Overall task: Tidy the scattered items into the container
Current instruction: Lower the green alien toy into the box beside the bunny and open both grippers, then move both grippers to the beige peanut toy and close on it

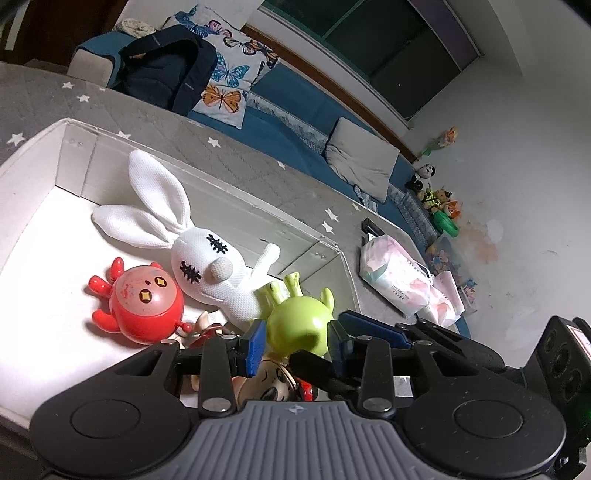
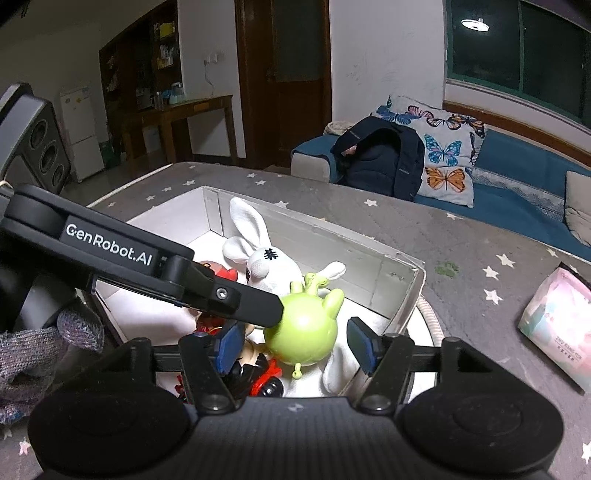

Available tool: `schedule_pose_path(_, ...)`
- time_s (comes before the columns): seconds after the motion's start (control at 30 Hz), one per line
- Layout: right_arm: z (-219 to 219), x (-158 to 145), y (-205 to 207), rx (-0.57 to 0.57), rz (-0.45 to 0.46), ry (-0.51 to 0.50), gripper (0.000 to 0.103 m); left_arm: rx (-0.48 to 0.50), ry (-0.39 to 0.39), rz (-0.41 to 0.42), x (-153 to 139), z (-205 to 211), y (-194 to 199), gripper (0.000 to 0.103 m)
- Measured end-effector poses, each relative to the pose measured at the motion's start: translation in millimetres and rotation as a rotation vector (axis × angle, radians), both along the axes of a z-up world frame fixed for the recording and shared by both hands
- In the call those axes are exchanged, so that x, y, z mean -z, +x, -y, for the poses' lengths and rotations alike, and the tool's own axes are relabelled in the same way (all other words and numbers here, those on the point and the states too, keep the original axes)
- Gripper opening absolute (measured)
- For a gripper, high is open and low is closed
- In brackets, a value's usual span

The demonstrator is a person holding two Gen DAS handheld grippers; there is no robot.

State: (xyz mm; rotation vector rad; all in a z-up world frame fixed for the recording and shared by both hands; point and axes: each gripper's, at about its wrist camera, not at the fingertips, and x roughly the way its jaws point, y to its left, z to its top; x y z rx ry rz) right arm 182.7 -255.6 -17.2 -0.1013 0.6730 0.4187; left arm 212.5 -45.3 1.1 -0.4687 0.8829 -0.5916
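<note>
Green round plastic toy (image 1: 295, 325) clamped in left gripper (image 1: 295, 341) fingers over white cardboard box (image 1: 33, 155); release due next; right gripper (image 2: 295, 341) fingers wide.

Dim night room, ceiling lamp (image 2: 475, 24) mirrored in window at 1 o'clock, box floor (image 1: 44, 236) overexposed white, fisheye bending edges, corners vignetted

The white box (image 1: 207, 192) is open on top; its far-left floor lies bare; the white rabbit (image 1: 207, 258), red crab toy (image 1: 144, 299) and green toy (image 1: 295, 325) crowd the near end; the left gripper (image 1: 295, 338) spans that corner; the tissue pack (image 2: 557, 325) sits well apart.
</note>
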Motion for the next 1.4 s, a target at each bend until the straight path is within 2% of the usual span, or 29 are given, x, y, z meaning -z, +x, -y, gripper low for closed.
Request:
schedule_pose_path(0.5,4,-18,-68,-0.001,0.05,0.01,0.064,-0.013,0.022,0.096,-33,-12,-61,0.038)
schedule_pose_path(0.77,8,-12,-114,0.016,0.044,0.018,0.068,0.012,0.036,0.105,-29,-12,-107,0.038)
schedule_pose_path(0.97,11,-5,-145,0.024,0.031,0.012,0.072,0.049,0.038,0.07,-15,-9,-136,0.038)
schedule_pose_path(1.2,14,3,-175,0.011,-0.001,0.031,0.072,0.111,0.028,-0.002,3,2,-163,0.038)
schedule_pose_path(1.4,15,11,-195,0.0,-0.025,0.031,0.072,0.139,-0.012,-0.059,13,8,-175,0.038)
